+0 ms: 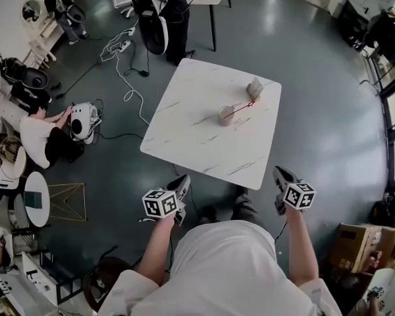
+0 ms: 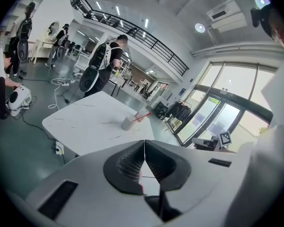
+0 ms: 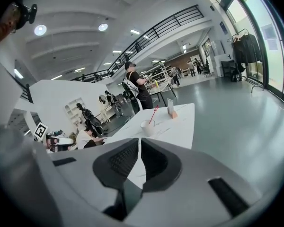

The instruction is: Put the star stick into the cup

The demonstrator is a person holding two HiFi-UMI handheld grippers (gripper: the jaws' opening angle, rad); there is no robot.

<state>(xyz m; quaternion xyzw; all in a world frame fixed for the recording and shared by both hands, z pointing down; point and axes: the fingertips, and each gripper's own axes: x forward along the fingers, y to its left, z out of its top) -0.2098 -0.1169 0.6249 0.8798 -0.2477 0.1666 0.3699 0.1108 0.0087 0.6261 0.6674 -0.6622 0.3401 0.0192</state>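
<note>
A pale cup (image 1: 226, 115) stands on the white marble table (image 1: 204, 143), right of its middle. The red star stick (image 1: 240, 108) rests in the cup and leans out toward the right. Both grippers hang off the table's near edge, well short of the cup. My left gripper (image 1: 182, 182) is shut with nothing in it, and its jaws meet (image 2: 144, 144). My right gripper (image 1: 280, 174) is also shut and empty (image 3: 139, 144). The cup (image 2: 128, 122) and stick (image 2: 143, 117) show far ahead in the left gripper view. In the right gripper view the cup (image 3: 147, 126) and stick (image 3: 154, 113) also lie far ahead.
A small card stand (image 1: 255, 87) sits near the table's far right corner. A person with a backpack (image 1: 159, 12) stands beyond the table. Cables (image 1: 128, 78) and a white machine (image 1: 84, 120) lie on the floor at left, beside a crouching person (image 1: 43, 137). Cardboard boxes (image 1: 355, 245) sit at lower right.
</note>
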